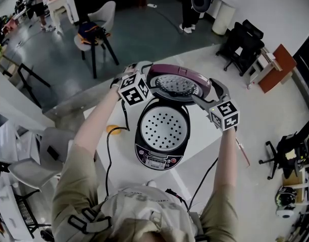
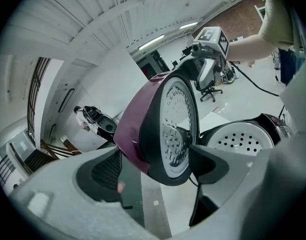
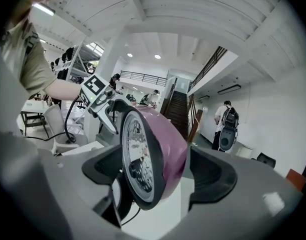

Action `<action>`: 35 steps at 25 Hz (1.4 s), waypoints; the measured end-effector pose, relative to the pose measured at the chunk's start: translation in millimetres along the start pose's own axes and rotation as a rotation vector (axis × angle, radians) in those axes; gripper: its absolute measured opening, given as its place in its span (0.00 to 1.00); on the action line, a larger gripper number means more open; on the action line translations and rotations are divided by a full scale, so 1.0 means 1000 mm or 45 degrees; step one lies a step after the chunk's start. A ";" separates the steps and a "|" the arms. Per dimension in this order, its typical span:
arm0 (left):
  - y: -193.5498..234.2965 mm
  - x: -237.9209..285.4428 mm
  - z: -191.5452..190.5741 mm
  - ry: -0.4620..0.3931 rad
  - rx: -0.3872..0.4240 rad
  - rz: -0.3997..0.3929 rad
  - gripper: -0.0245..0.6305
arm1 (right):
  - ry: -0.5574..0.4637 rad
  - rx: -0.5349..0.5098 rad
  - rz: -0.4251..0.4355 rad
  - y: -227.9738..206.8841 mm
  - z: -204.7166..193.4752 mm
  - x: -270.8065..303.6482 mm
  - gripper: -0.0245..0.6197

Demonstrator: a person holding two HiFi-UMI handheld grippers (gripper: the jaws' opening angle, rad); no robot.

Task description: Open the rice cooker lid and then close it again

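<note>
Trouble is waiting because the purple lid (image 1: 179,82) is standing up over the rice cooker (image 1: 162,135) on the white surface (image 1: 207,142) while the left claw (image 2: 157,166) and right claw (image 3: 158,173) are hanging open around its edges, so it could be slamming down with nothing holding it.

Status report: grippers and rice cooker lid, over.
Jaws open on left gripper and right gripper, straddling lid, unclamped. Lid raised, perforated tray exposed. Nothing seen blocking it.

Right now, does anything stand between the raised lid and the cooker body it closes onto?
Nothing visible. The lid stands raised behind the cooker body; only a perforated tray lies inside. The left gripper and right gripper straddle its edges, jaws apart.
</note>
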State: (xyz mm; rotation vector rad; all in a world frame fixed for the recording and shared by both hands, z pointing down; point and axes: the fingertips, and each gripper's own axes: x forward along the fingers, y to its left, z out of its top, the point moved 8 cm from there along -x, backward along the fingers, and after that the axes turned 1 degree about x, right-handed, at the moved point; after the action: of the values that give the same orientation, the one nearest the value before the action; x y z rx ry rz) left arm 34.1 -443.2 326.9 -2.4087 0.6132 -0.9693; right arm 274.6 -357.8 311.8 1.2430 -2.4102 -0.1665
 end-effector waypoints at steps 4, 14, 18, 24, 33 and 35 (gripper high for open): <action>-0.002 0.004 0.002 0.004 0.014 -0.011 0.69 | 0.008 -0.013 0.018 0.001 0.001 0.005 0.66; -0.006 0.002 0.000 0.014 0.042 -0.020 0.70 | 0.023 -0.023 0.051 0.009 0.003 0.008 0.67; -0.010 -0.002 0.000 0.018 0.049 -0.016 0.70 | 0.028 -0.029 0.054 0.013 0.003 0.005 0.68; -0.021 -0.012 0.000 0.023 0.077 -0.013 0.71 | 0.055 -0.064 0.067 0.026 0.003 -0.004 0.69; -0.041 -0.026 -0.003 0.022 0.073 -0.004 0.71 | 0.097 -0.115 0.088 0.047 -0.002 -0.015 0.70; -0.046 -0.030 -0.003 0.031 0.082 -0.003 0.71 | 0.106 -0.121 0.094 0.051 -0.002 -0.018 0.70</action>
State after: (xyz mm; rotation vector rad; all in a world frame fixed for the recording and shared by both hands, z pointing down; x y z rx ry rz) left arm 22.7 -391.5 339.9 -2.3451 0.5792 -1.0057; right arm 246.4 -312.7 323.0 1.0958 -2.3444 -0.2012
